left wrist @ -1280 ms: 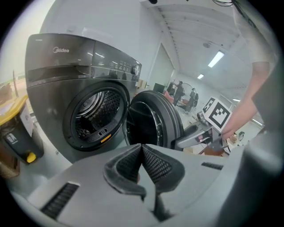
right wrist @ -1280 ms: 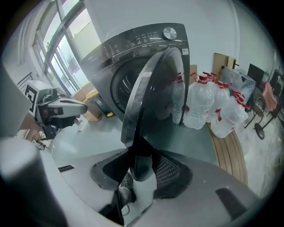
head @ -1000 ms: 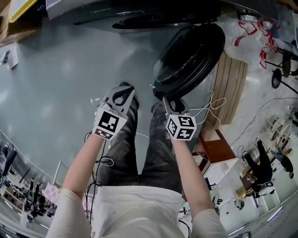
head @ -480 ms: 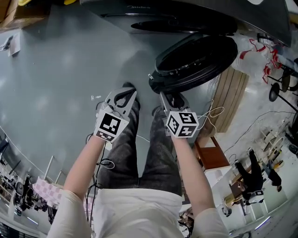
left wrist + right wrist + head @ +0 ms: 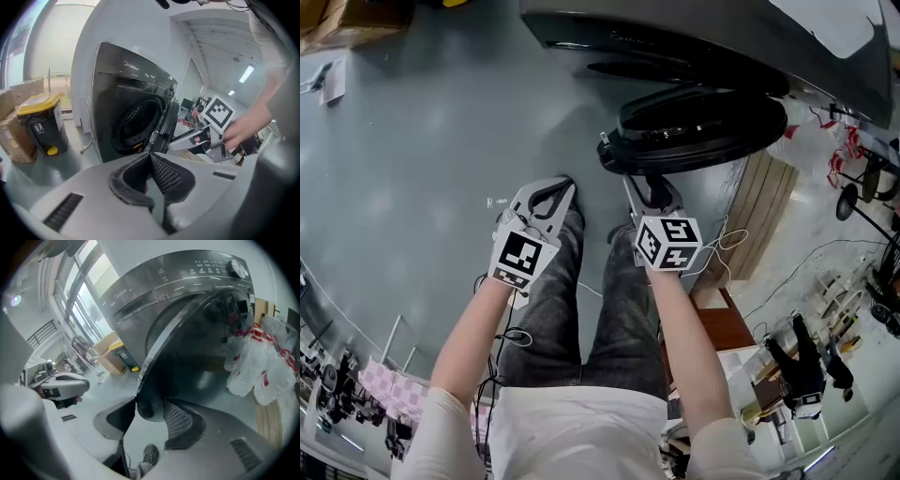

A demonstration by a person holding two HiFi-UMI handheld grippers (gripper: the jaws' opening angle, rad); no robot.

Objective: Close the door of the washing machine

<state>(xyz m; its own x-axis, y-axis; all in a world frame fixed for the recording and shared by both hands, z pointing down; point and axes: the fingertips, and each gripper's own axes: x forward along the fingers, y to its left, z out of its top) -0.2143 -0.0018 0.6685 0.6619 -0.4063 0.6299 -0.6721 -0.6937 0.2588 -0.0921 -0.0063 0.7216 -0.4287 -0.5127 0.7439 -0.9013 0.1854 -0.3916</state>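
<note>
The dark grey washing machine (image 5: 694,37) stands ahead with its round dark door (image 5: 703,127) swung partway toward the drum opening (image 5: 133,124). My right gripper (image 5: 642,187) is at the door's lower rim. In the right gripper view the rim (image 5: 149,404) sits between the jaws of this gripper (image 5: 150,411). Its jaws have just been closing a little, and they still stand wide. My left gripper (image 5: 551,192) hangs beside it over the floor, clear of the door. It is shut (image 5: 150,157) with nothing in it.
White and red plastic bags (image 5: 811,122) and wooden slats (image 5: 764,206) lie right of the machine. A yellow-lidded black bin (image 5: 42,122) and cardboard boxes stand to its left. White cable loops on the floor (image 5: 727,234). The person's legs (image 5: 581,309) are below the grippers.
The door has swung further toward the machine, now seen almost edge-on. Both grippers have moved forward toward the machine, the right one staying at the door's rim.
</note>
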